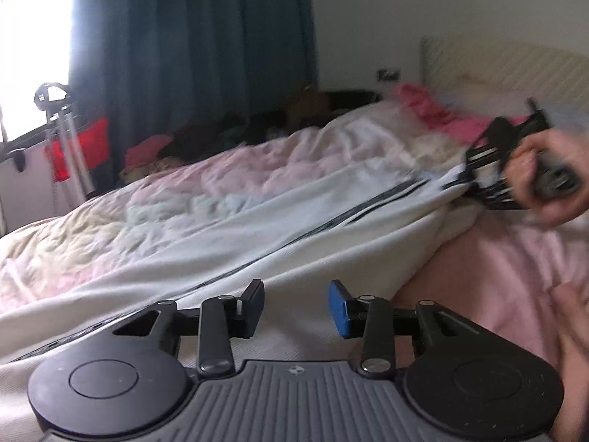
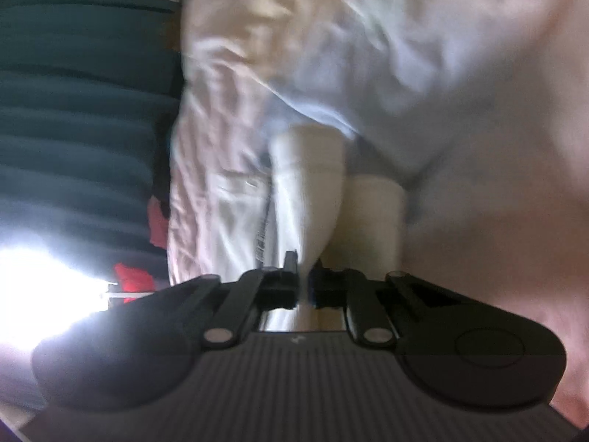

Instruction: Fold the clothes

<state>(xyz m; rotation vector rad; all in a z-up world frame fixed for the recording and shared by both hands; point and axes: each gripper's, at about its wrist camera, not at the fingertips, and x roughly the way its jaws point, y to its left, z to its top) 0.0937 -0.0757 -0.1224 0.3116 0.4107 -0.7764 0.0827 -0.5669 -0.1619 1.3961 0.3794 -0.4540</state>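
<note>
White garment (image 1: 257, 243) on the bed (image 1: 110, 243) is pinched, apparently, by the right gripper (image 2: 303, 287); the left gripper (image 1: 296, 307), spread, should be closed on the near edge.

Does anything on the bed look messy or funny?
Yes. The white garment lies rumpled across the bed, one end pulled up in the right gripper. The left gripper is open over it, holding nothing. Clothes are heaped along the bed's far edge, unfolded.
</note>
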